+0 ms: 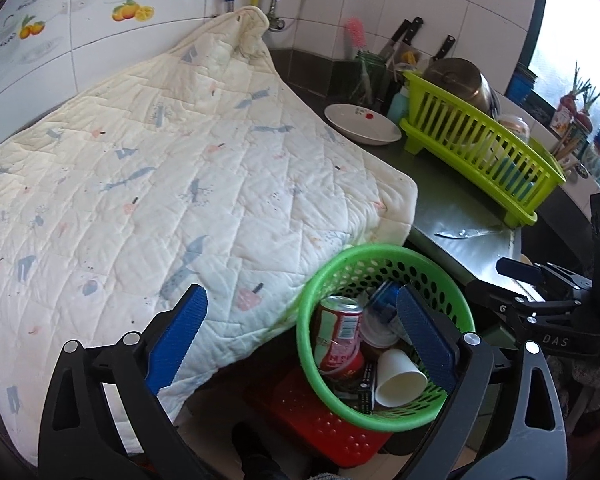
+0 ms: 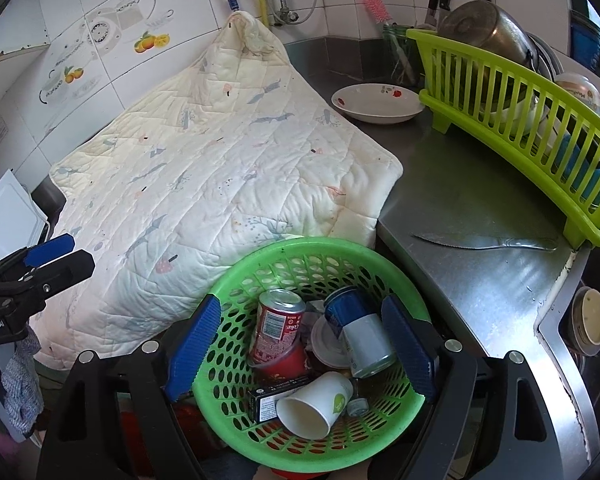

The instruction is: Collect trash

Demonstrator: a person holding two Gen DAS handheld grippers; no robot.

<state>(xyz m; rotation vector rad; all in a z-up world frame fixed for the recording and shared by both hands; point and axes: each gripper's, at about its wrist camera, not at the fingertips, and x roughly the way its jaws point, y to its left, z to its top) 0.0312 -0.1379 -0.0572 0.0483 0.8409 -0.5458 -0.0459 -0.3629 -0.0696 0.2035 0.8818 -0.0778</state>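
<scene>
A round green basket (image 2: 240, 276) sits at the counter's front edge; it also shows in the left wrist view (image 1: 340, 256). It holds a red can (image 2: 278, 326), a blue and silver can (image 2: 360, 332), a white paper cup (image 2: 314, 410), a small dark box (image 2: 274, 394) and a white lid (image 2: 326, 340). The red can (image 1: 338, 332) and the cup (image 1: 398, 378) also show in the left wrist view. My right gripper (image 2: 300, 344) is open and empty above the basket. My left gripper (image 1: 300, 332) is open and empty over the basket's left rim.
A quilted cream cloth (image 1: 160, 168) covers the counter on the left. A lime dish rack (image 2: 512, 120) with a pot stands at the right. A knife (image 2: 484, 242) and a white bowl (image 2: 376, 102) lie on the steel counter. A red crate (image 1: 324, 428) sits below the basket.
</scene>
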